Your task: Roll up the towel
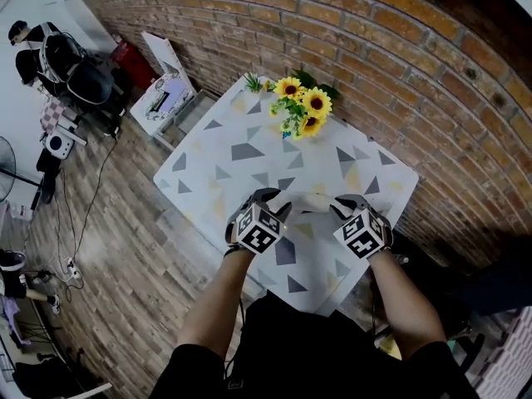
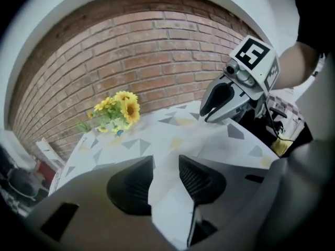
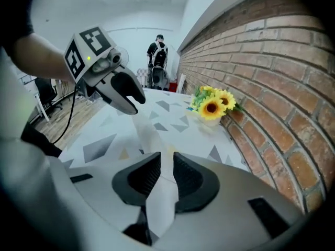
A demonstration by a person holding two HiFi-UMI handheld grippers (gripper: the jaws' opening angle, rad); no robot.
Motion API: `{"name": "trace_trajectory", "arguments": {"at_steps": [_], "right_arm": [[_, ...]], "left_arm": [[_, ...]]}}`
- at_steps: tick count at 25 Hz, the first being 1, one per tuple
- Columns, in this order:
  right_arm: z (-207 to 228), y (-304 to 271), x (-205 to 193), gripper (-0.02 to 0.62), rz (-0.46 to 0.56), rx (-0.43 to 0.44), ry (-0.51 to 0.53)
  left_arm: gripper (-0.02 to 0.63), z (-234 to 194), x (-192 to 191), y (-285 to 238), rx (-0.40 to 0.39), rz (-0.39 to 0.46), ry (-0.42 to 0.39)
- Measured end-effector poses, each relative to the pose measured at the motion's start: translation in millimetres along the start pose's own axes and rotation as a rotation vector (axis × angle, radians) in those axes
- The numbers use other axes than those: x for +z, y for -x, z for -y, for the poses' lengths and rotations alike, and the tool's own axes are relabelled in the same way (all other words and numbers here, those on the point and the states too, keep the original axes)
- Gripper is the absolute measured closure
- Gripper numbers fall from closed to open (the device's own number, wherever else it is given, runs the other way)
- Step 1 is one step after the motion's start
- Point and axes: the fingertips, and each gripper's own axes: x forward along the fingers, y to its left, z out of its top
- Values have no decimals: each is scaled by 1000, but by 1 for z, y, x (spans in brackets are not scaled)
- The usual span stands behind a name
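left gripper: clamped on towel
right gripper: clamped on the same towel
towel: spans the 2 grippers, above table

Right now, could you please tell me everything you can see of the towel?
The towel is a plain, pale, soft-looking cloth, not yet rolled. The left gripper and the right gripper each pinch an end, and it spans between them over the patterned table, creased where the jaws hold it. Whether it touches the table I cannot tell.
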Motion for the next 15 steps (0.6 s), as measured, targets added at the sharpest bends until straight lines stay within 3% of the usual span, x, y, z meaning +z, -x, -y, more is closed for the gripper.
{"name": "trace_trajectory", "arguments": {"at_steps": [5,10,13,15], "right_arm": [[-4,48,22,577,149,2,-44],[-15,88,35,578,256,7,-85],[-23,115,43,578,336,25,-183],[-27,132,47,578,373,8,-233]], "left_arm": [[506,11,5,58,66,137,173],[556,24,12,114,69,282,340],[568,18,19,154,47,419,492],[568,9,21,180,52,507,531]]}}
